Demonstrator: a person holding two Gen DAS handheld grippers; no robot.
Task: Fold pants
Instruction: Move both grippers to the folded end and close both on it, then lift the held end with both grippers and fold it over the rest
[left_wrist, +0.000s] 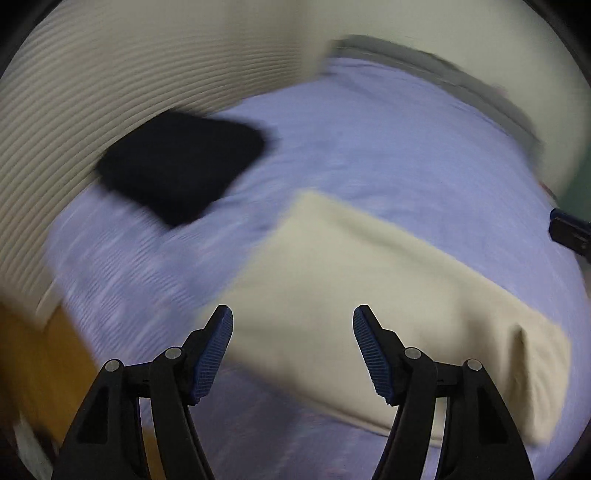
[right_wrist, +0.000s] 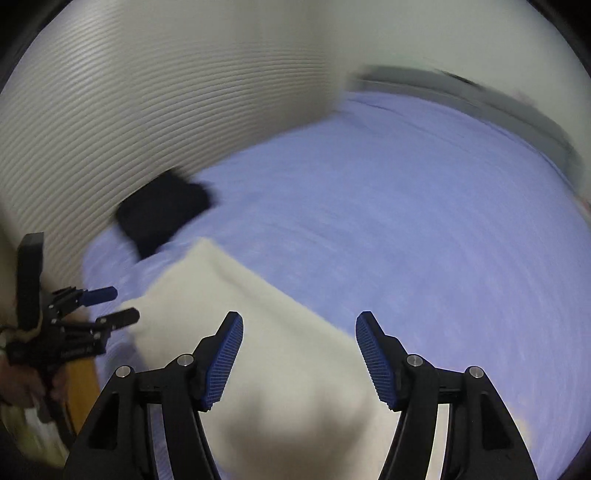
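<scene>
Cream pants (left_wrist: 376, 295) lie on the blue sheet (left_wrist: 369, 147), already folded into a long flat strip, likely so the next fold just halves it. Left gripper (left_wrist: 293, 354) hangs over the near end, jaws wide, nothing held. Right gripper (right_wrist: 299, 360) sits above the other end, also wide and empty. Both are lined up at opposite ends, probably for a paired pinch. A folded black garment (left_wrist: 181, 168) is parked by the ribbed wall (left_wrist: 110, 92), well apart. Frames are blurred.
</scene>
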